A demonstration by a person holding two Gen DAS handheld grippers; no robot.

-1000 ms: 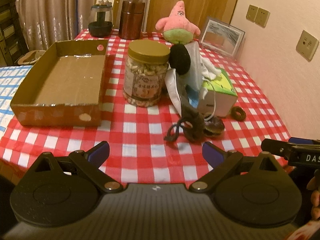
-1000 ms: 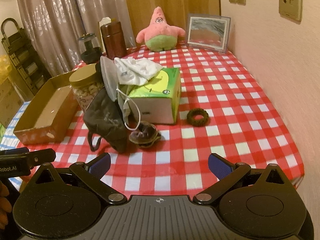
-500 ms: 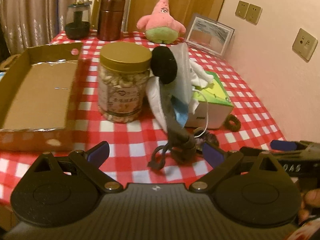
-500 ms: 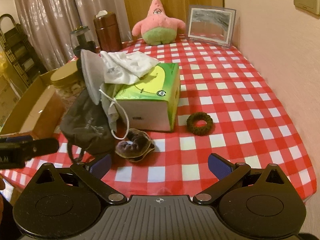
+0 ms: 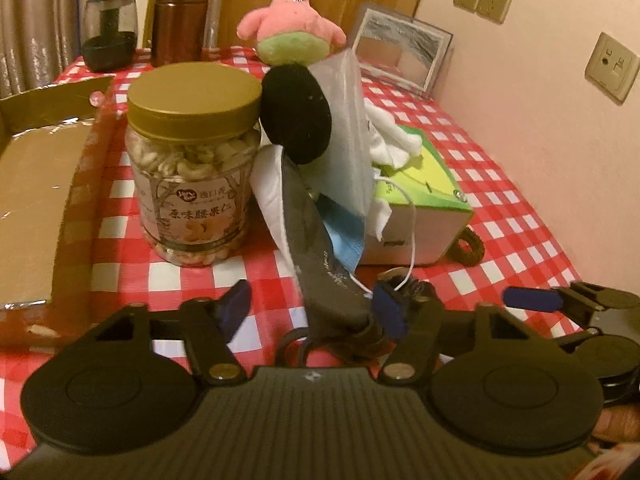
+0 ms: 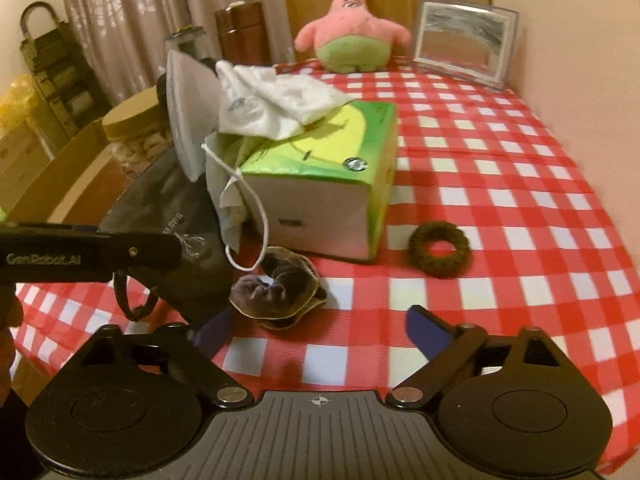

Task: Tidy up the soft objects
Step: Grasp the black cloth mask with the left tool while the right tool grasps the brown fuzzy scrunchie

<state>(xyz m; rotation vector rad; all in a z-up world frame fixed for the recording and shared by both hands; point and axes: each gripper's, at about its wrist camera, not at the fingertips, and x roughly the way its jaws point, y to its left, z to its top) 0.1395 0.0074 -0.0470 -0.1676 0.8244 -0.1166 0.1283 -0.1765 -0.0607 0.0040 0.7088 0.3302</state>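
Observation:
A dark grey cloth pouch [image 5: 320, 264] leans against a pile of face masks [image 5: 344, 128] and a black round pad [image 5: 296, 112] beside a green tissue box [image 5: 420, 196]. My left gripper [image 5: 312, 310] is open, with the pouch's lower end between its fingers. A dark velvet scrunchie [image 6: 276, 292] lies just ahead of my open right gripper [image 6: 316, 332]. A brown scrunchie [image 6: 439, 249] lies to the right of the box. A white cloth [image 6: 276, 100] tops the box. A pink starfish plush [image 6: 352, 36] sits at the back.
An open cardboard box [image 5: 36, 196] lies at the left. A nut jar with a gold lid [image 5: 192, 160] stands beside the pile. A picture frame [image 6: 464, 40], a brown canister [image 5: 180, 20] and a dark glass jar [image 5: 110, 36] stand at the back. A wall runs along the right.
Both grippers have moved forward toward the pile. The left gripper now has the pouch's lower end between its open fingers. The right gripper has closed in on the velvet scrunchie.

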